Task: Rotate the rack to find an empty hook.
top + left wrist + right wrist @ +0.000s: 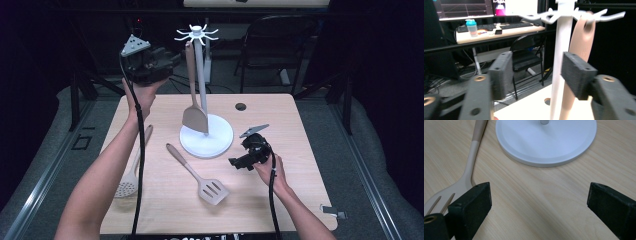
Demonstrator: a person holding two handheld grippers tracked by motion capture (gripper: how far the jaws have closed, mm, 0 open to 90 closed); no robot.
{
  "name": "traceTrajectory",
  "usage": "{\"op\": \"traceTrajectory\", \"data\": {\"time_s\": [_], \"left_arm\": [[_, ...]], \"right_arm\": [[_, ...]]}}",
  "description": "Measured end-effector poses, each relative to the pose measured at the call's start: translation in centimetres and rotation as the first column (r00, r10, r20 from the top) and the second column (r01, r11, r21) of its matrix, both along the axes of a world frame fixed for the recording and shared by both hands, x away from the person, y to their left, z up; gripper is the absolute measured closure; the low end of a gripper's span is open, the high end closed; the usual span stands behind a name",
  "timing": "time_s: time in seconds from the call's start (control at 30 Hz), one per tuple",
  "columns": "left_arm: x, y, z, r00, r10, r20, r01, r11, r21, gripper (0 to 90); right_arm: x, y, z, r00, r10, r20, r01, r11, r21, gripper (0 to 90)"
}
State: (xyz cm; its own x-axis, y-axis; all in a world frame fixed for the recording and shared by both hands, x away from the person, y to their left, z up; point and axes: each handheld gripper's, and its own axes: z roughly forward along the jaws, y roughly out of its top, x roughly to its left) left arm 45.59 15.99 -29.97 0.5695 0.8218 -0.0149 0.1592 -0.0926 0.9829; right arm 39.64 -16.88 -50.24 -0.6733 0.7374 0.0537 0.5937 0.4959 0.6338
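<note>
Currently left gripper (167, 60) spread, raised at 10 o'clock beside rack (202, 75) with hung spatula (194, 112). Right gripper (239, 161) spread, at 4 o'clock over table (280, 120) near slotted turner (200, 176).

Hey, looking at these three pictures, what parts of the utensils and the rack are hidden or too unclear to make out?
- Beige skimmer spoon, high view: the left forearm and cable cross its handle.
- Hanging beige solid spatula, left tool view: its blade is cut off by the bottom edge, and the right pad covers some handle.
- Beige slotted spatula, right tool view: its head is cut off at the corner behind the left pad.
- White rack's pole: cut off at the top.
</note>
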Motion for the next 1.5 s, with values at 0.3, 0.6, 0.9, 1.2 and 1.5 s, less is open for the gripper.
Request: {"op": "traceTrajectory", "data": {"time_s": [0.3, 0.6, 0.9, 1.2, 1.5], "left_arm": [[-0.3, 1.8, -3.6, 0.9971, 0.032, -0.069, -0.029, 0.9989, 0.037, 23.0], [-1.2, 3.3, -7.7, 0.9881, 0.054, -0.144, -0.044, 0.9966, 0.070, 16.9], [-2.7, 4.6, -11.0, 0.9801, 0.075, -0.184, -0.060, 0.9944, 0.087, 15.9], [-3.8, 5.1, -14.2, 0.9677, 0.085, -0.238, -0.058, 0.9913, 0.118, 15.0], [-4.5, 5.6, -16.8, 0.9518, 0.094, -0.292, -0.061, 0.9907, 0.122, 14.2]], "right_arm": [[0.0, 0.1, 0.0, 1.0000, 0.005, -0.006, -0.005, 1.0000, -0.007, 5.3], [0.0, 0.3, -0.3, 0.9999, 0.015, -0.007, -0.015, 0.9999, -0.008, 5.4], [0.0, 0.5, -0.4, 0.9997, 0.023, -0.008, -0.023, 0.9996, -0.017, 5.5], [-0.1, 0.7, -0.6, 0.9992, 0.035, -0.018, -0.035, 0.9991, -0.025, 5.6], [-0.1, 0.8, -0.8, 0.9991, 0.038, -0.022, -0.038, 0.9989, -0.027, 5.8]]}}
